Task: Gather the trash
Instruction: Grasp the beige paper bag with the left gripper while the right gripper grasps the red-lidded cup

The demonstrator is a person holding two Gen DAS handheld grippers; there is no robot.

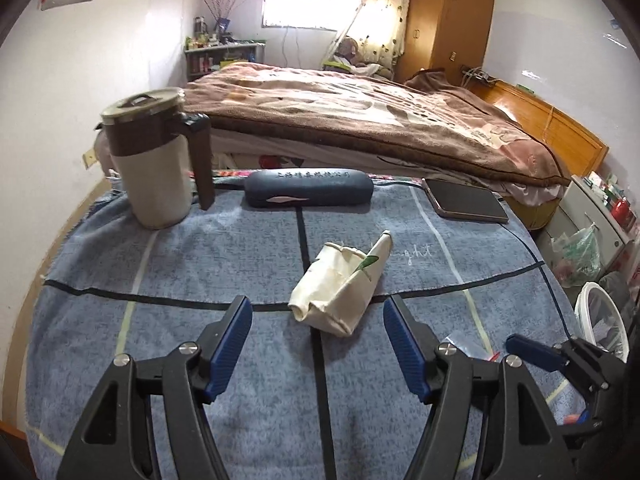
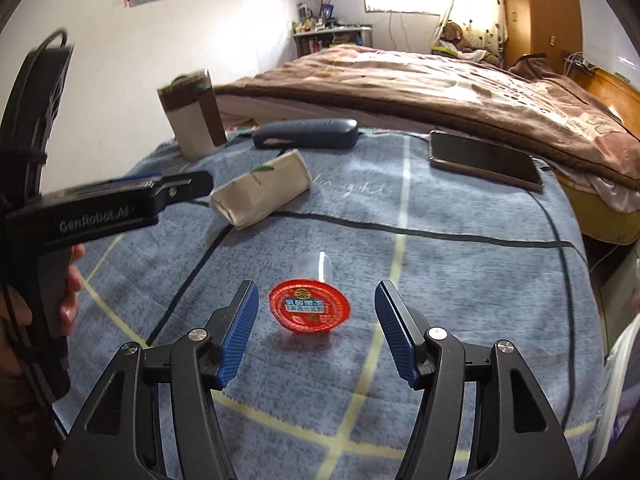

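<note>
Two grippers work side by side over a tabletop (image 1: 160, 320) covered with a blue checked towel. The left gripper (image 1: 318, 316) has its jaws wide apart and empty, lined up on either side of a crushed white paper cup (image 1: 340, 284) that lies on its side just beyond them, apparently so they can close on it. The right gripper (image 2: 316, 316) also holds its jaws wide apart and empty, framing a small clear plastic cup with a red foil lid (image 2: 309, 307) that lies tipped between the blue fingertips (image 2: 240, 320), not yet touched. These two pieces look like the trash to collect.

Farther away, along the far edge of the tabletop, stand things that seem meant to stay: a brown-and-cream lidded mug (image 1: 154, 160) at far left, a dark glasses case (image 1: 308, 192) in the middle, and a phone (image 1: 464, 200) lying flat at far right. Off the right edge of the tabletop, a white-rimmed bin (image 1: 600, 320) waits low down, a likely place for the trash. A bed with a brown blanket (image 1: 360, 112) fills the room behind.
</note>
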